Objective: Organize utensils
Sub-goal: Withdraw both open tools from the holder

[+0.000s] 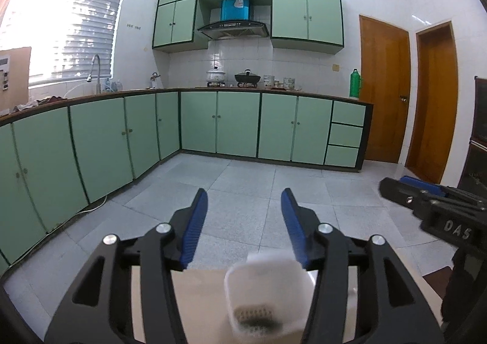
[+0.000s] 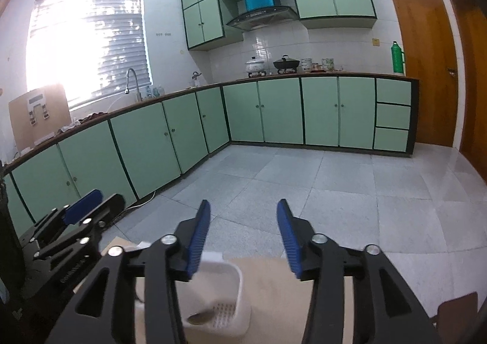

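**Two released tools above a white utensil holder in a green-cabinet kitchen**

Left tool (image 1: 244,201): blue-padded jaws spread apart, nothing between them. Right tool (image 2: 243,211): likewise spread and empty. The white utensil holder (image 2: 223,292), a perforated plastic container, stands on a pale table (image 2: 274,289), below both tools and close to the cameras; it lies under the left tool's jaws and beneath the left-hand jaw of the right tool. A dark rounded item (image 2: 199,318), possibly a spoon bowl, rests at the holder's bottom; its identity cannot be told. Beyond the holder stretches a grey tiled floor (image 1: 243,179), then green cabinets (image 1: 237,125). The right tool appears to the right of the holder in the left view.
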Action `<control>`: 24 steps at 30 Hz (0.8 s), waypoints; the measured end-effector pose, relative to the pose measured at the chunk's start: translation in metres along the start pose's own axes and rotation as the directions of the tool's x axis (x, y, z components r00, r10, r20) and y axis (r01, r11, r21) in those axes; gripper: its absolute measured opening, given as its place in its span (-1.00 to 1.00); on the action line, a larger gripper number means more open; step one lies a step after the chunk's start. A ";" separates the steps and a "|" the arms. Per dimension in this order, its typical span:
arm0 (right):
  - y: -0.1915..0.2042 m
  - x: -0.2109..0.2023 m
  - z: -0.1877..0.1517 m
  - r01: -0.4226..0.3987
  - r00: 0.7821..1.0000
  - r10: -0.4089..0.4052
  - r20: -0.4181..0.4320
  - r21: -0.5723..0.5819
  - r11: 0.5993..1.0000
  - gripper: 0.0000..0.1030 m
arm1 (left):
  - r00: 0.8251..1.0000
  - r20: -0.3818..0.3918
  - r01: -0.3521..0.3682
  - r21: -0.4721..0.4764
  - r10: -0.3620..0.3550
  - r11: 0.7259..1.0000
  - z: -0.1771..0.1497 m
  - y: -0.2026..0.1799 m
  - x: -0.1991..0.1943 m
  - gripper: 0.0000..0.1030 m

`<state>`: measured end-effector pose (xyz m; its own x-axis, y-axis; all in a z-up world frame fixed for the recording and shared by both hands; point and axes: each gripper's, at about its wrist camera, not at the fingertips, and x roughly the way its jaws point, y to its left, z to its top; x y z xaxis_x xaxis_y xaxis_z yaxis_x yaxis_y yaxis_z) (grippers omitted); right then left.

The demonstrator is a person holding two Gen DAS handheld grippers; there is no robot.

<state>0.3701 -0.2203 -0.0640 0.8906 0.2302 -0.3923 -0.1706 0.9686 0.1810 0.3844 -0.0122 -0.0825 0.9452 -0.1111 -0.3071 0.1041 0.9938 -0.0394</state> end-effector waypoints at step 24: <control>0.043 -0.156 -0.224 0.015 0.920 -0.008 -0.391 0.014 1.000 0.31 | 0.854 -0.520 -0.047 -0.037 0.021 0.998 -0.203 0.036 -0.174 0.51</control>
<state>0.1291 -0.1936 -0.1970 0.6561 0.2407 -0.7152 -0.1517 0.9705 0.1875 0.1612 0.0421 -0.2236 0.6484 -0.0767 -0.7574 0.0481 0.9971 -0.0597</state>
